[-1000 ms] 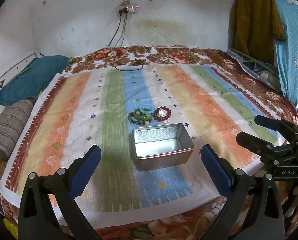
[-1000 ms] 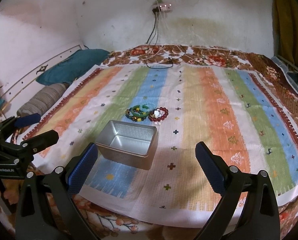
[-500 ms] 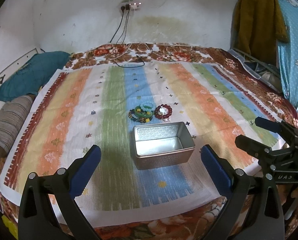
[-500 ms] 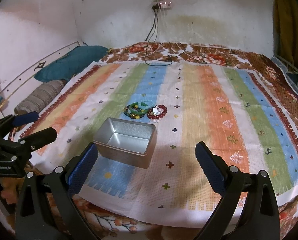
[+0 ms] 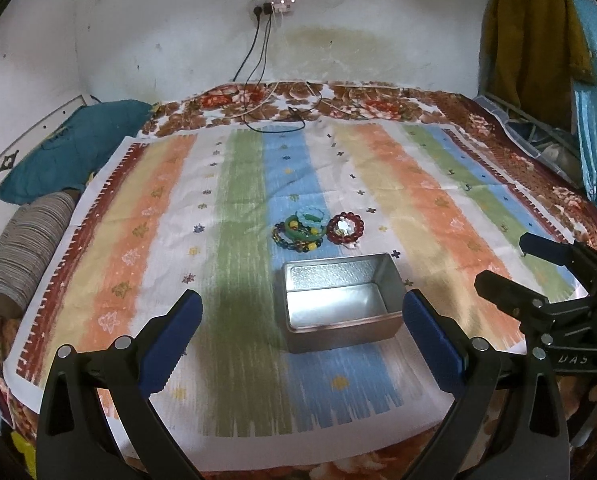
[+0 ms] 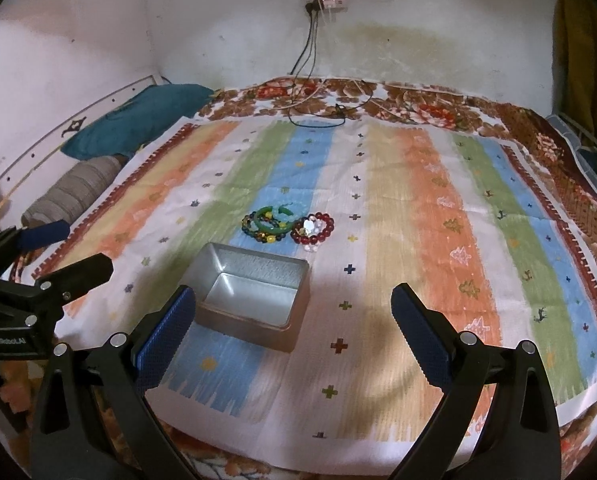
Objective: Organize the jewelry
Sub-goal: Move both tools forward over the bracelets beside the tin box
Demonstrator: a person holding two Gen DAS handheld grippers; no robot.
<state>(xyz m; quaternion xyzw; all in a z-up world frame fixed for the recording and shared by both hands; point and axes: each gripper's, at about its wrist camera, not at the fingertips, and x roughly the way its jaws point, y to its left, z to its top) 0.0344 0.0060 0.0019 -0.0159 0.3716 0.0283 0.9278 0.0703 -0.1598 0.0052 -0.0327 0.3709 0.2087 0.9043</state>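
Left wrist view: left hand-held gripper (image 5: 301, 334) has its jaws spread wide, holding nothing, hovering short of the metal tin (image 5: 340, 307).
Right wrist view: right hand-held gripper (image 6: 292, 332) likewise spread wide and holding nothing, with the tin just left of its centre line.
Jewelry location: green and dark bead bracelets (image 5: 300, 231) lie in an overlapping pile on the striped cloth (image 5: 138, 240); red bead bracelet (image 5: 345, 229) lies just beside them on the right. All sit just beyond the tin's far wall; the tin is empty.
Step in hand (judgement): approach for the first pick; nothing has been stored yet.
Recommended technique: take the red bead bracelet first, since it lies separate. Descend with one finger inside the ring and one outside, then close on the beads only. Avoid pinching cloth.
Risk: the piled bracelets may lift together or snag.
Edges: the tin's rim stands between grippers and jewelry; lift clear over it before releasing.
Open room: bare cloth extends widely on both sides and beyond the jewelry; cables (image 5: 276, 120) lie well apart near the wall.
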